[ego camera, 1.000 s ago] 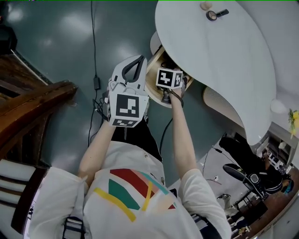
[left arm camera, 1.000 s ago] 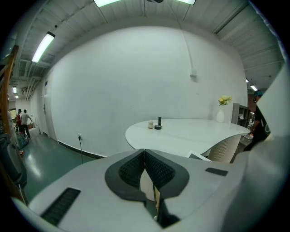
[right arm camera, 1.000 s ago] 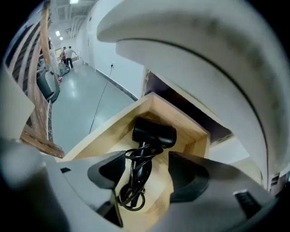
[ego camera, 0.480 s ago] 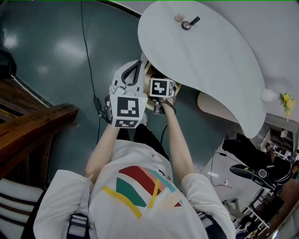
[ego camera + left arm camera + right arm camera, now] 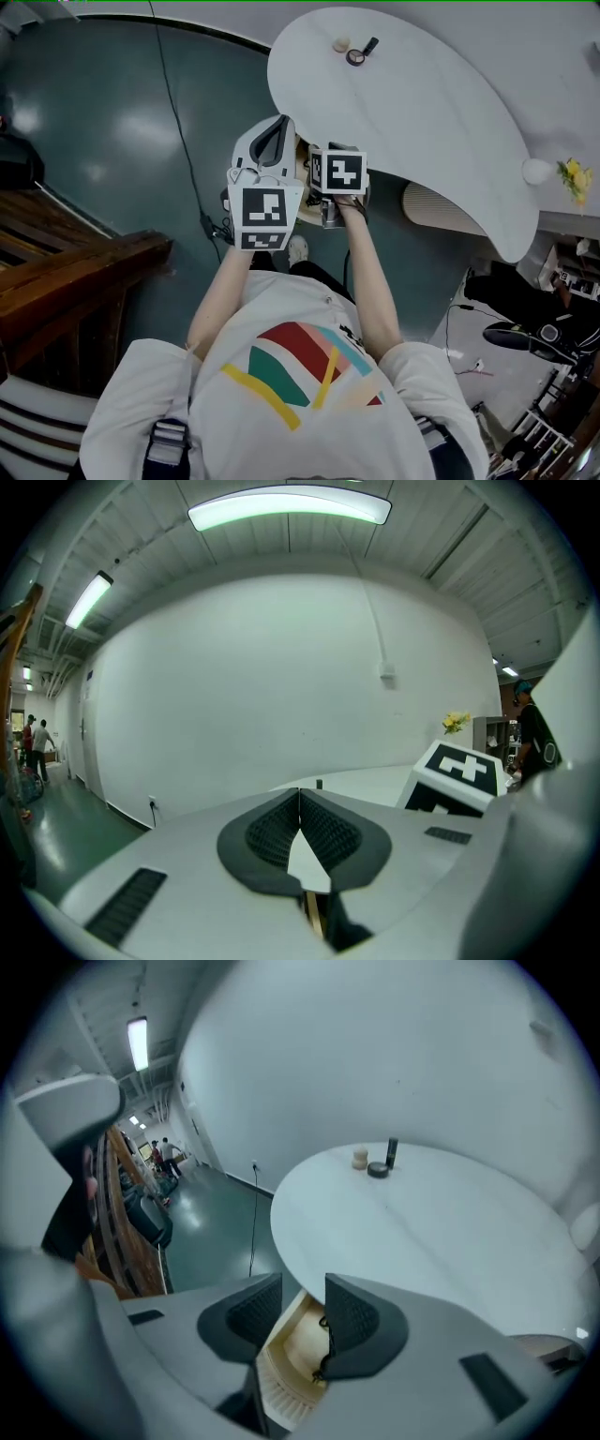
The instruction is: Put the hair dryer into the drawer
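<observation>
In the right gripper view the open drawer shows its pale wood inside right under my right gripper. A black cord lies in the drawer; the hair dryer's body is hidden. The right jaws have just been closing and stand partly apart with nothing between them. In the head view the right gripper hangs above the drawer at the edge of the white table. My left gripper is beside it on the left. Its pads touch at the tips in the left gripper view, so the left gripper is shut on nothing.
A small round jar, a ring and a black tube sit at the table's far end. A dark wooden stair rail runs at the left, a cable crosses the green floor, and yellow flowers stand at the right.
Both grippers have risen away from the drawer, the right one lifting out of it. The right jaws have narrowed. The head view has shifted, showing more of the table.
</observation>
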